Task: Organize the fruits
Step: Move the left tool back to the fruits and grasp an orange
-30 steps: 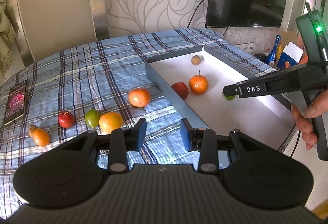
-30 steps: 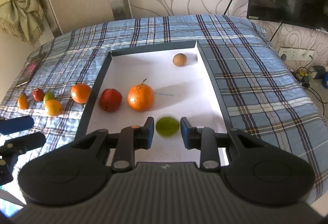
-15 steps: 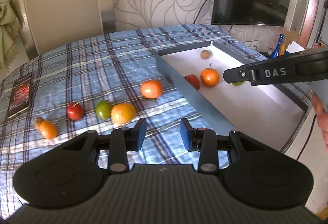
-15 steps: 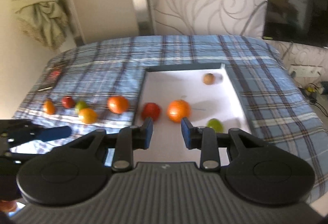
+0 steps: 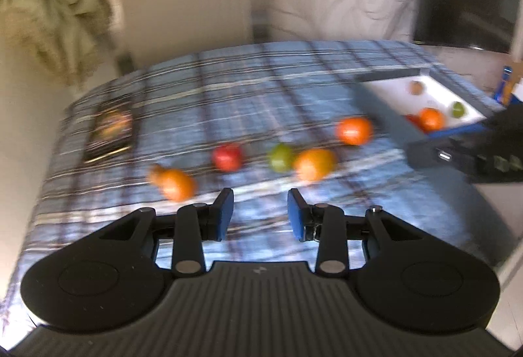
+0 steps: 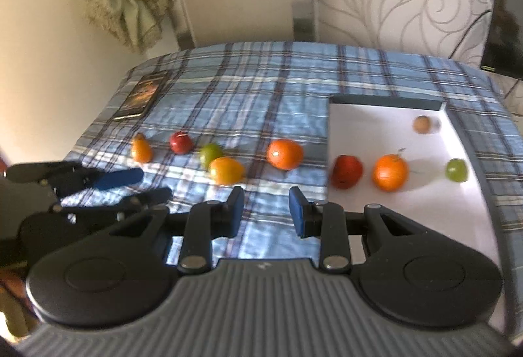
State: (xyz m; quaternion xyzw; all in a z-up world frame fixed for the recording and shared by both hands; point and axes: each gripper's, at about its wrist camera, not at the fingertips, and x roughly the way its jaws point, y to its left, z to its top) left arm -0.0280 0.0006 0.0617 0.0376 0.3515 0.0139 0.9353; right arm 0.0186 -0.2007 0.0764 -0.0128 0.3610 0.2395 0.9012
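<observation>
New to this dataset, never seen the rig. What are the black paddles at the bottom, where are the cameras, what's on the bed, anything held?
No robot: a person carries two handheld grippers, each with a fisheye camera looking along its blue-padded fingers. Left gripper and right gripper hold nothing; small gaps, nothing between them. On the blue plaid cloth: a dark phone and five loose fruits, including a round orange and a small red apple. The white tray with dark rim holds four, among them a green lime. The left view is motion-blurred.
</observation>
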